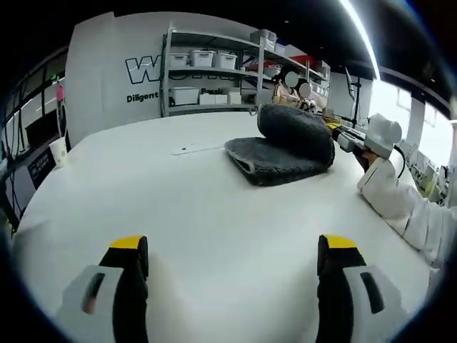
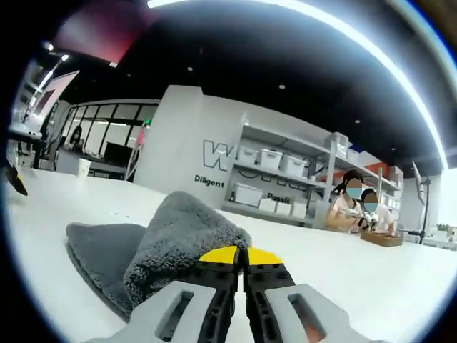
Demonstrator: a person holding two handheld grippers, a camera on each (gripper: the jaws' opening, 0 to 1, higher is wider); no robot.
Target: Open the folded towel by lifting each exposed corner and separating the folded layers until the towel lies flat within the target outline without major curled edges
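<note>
One grey towel (image 1: pixel 282 151), top layer lifted, pinched by right fingers (image 2: pixel 243 259); left fingers (image 1: pixel 128 251) spread.

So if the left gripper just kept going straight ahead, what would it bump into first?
Probably the grey towel, though it lies a bit right of center. The left gripper is open over bare white table, so it may slide past; depth is unclear.
</note>
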